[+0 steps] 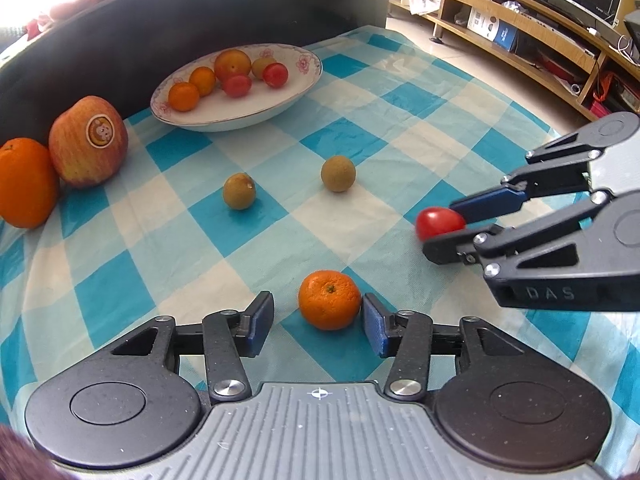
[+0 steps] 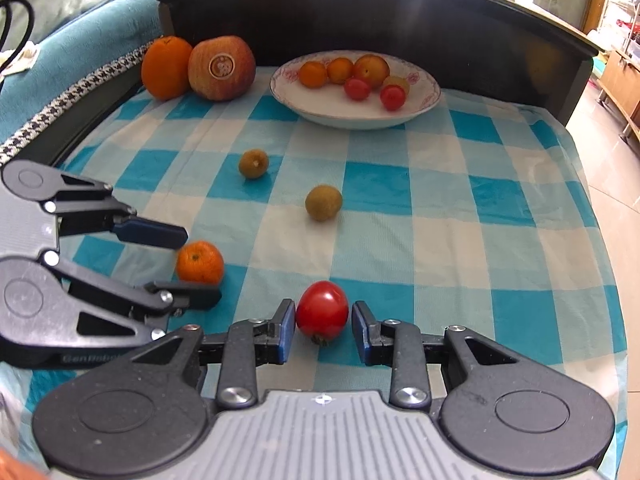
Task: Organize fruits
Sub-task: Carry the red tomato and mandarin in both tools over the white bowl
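Note:
A small mandarin [image 1: 329,300] [image 2: 199,262] lies on the blue checked cloth between the fingers of my left gripper [image 1: 318,320] [image 2: 200,266], close to the right pad; the jaws stand apart, open. A red tomato [image 2: 322,312] [image 1: 439,222] rests on the cloth between the pads of my right gripper [image 2: 323,330] [image 1: 440,226], with a narrow gap on its right side, so that gripper is open too. Two brown-green longans [image 1: 239,191] [image 1: 338,173] lie loose mid-table. The white flowered plate [image 1: 240,120] [image 2: 352,120] at the back holds several small oranges and tomatoes.
A stickered apple [image 1: 88,142] [image 2: 222,68] and a large orange [image 1: 24,184] [image 2: 166,67] stand at the back left. A dark raised board [image 2: 360,12] walls the far edge. The cloth drops off at the right toward the floor and a wooden shelf unit [image 1: 520,40].

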`<state>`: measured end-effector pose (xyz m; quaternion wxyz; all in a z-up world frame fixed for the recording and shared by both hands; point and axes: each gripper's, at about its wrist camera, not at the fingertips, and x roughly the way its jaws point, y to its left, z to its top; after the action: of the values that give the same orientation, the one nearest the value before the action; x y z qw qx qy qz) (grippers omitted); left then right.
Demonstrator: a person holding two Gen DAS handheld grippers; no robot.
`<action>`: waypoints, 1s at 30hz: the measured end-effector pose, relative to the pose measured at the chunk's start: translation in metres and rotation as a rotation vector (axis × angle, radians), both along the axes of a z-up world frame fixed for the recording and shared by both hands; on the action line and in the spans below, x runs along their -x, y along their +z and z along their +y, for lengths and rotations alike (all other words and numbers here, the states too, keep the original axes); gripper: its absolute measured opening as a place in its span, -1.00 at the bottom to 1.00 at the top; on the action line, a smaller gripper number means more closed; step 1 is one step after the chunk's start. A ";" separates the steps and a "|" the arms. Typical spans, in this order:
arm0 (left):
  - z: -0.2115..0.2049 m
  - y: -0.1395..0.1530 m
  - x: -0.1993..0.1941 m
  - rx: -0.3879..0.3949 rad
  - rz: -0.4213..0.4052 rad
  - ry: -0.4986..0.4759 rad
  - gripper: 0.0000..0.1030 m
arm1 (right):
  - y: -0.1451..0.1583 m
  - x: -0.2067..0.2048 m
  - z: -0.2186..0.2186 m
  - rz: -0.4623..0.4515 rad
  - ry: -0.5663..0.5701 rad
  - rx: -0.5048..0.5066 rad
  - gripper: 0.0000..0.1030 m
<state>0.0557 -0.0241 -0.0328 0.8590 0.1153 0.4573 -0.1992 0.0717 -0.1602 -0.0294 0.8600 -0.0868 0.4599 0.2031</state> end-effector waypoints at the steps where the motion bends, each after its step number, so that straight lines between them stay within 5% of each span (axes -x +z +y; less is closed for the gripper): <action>1: 0.000 0.001 0.000 0.004 -0.003 -0.002 0.13 | 0.000 -0.001 0.001 -0.001 0.003 -0.002 -0.32; 10: -0.007 -0.005 -0.002 0.008 -0.010 -0.029 0.16 | -0.009 -0.002 0.006 0.007 0.017 0.026 -0.31; 17: -0.008 -0.003 0.000 0.016 -0.005 -0.038 -0.19 | -0.009 -0.003 0.009 0.008 0.035 0.030 -0.37; 30: -0.005 0.002 0.000 0.030 -0.002 -0.013 -0.21 | 0.001 -0.001 0.007 -0.009 0.015 0.011 -0.38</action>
<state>0.0557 -0.0292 -0.0309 0.8597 0.1054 0.4528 -0.2115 0.0728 -0.1535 -0.0288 0.8601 -0.0959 0.4564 0.2069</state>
